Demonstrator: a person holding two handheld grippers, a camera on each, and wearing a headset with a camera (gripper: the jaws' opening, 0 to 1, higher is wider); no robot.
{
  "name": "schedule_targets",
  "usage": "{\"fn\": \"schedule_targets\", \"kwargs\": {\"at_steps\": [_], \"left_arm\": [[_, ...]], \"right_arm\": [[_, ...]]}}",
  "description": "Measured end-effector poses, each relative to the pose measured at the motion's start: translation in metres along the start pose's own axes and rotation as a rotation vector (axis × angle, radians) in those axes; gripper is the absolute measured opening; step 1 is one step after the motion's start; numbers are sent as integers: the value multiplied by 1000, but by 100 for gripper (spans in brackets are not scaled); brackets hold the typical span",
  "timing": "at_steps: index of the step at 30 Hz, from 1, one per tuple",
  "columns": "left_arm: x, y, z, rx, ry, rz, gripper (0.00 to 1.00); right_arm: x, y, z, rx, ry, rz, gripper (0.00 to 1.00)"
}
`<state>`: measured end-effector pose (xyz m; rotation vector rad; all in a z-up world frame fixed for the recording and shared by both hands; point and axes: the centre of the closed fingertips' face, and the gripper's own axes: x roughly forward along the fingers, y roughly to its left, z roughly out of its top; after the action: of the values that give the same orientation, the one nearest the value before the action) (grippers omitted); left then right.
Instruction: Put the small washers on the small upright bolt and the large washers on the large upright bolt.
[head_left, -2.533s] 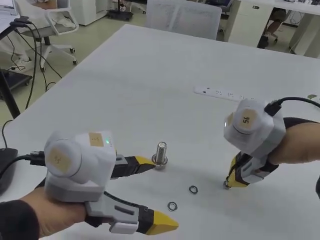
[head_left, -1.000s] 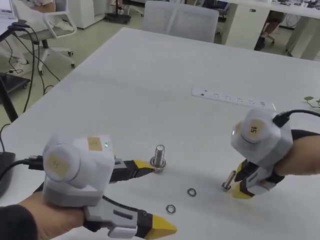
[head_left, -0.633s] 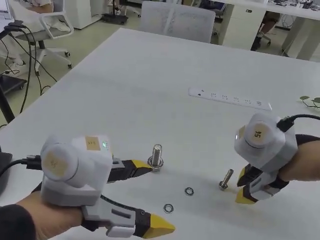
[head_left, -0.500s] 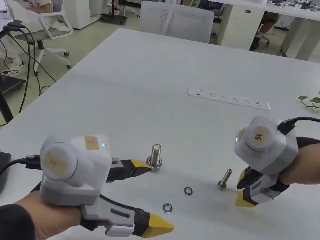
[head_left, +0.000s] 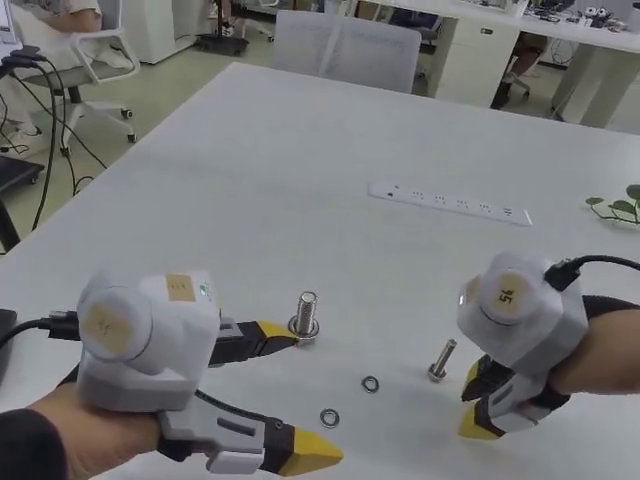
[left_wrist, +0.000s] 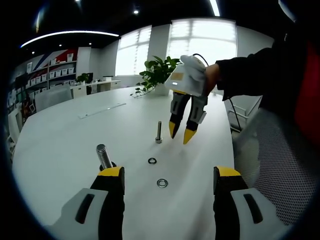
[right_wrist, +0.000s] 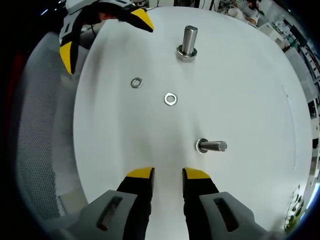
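Two washers lie flat on the bare white tabletop (head_left: 300, 160), on neither bolt. First washer (head_left: 370, 383) (right_wrist: 170, 99) sits between the two bolts. Second washer (head_left: 329, 417) (left_wrist: 162, 183) is nearer the person's edge, near the first but apart. Which is small and which large, cannot tell.

Large upright bolt (head_left: 305, 315) (right_wrist: 189, 42) stands on its head, left of the washers. Small upright bolt (head_left: 440, 360) (left_wrist: 158, 132) stands to their right, well apart from the large one.

Left gripper (head_left: 300, 395) (left_wrist: 169, 172): jaws spread wide, nothing between them. One yellow tip is just beside the large bolt's base; contact cannot be told. The other tip is close to the second washer.

Right gripper (head_left: 475, 405) (right_wrist: 168, 174): jaws parted by a narrow gap, holding nothing, tips pointing down at the tabletop just right of the small bolt.

Power strip (head_left: 447, 203) lies farther back toward the far edge. Potted plant (left_wrist: 157, 72) stands at the table's right edge.
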<state>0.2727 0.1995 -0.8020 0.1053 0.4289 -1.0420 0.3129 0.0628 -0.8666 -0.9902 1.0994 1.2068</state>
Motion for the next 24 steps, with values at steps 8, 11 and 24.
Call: {"fn": "schedule_targets", "kwargs": {"at_steps": [8,11,24], "left_arm": [[0,0,1,-1,-1,-2,72],[0,0,3,-1,-5,0,72],[-4,1,3,4,-11,4,72]], "right_arm": [[-2,10,15,-19,-19,16,24],[0,15,20,-27,-22,24,24],[2,30,53,-98,-37,44,23]]}}
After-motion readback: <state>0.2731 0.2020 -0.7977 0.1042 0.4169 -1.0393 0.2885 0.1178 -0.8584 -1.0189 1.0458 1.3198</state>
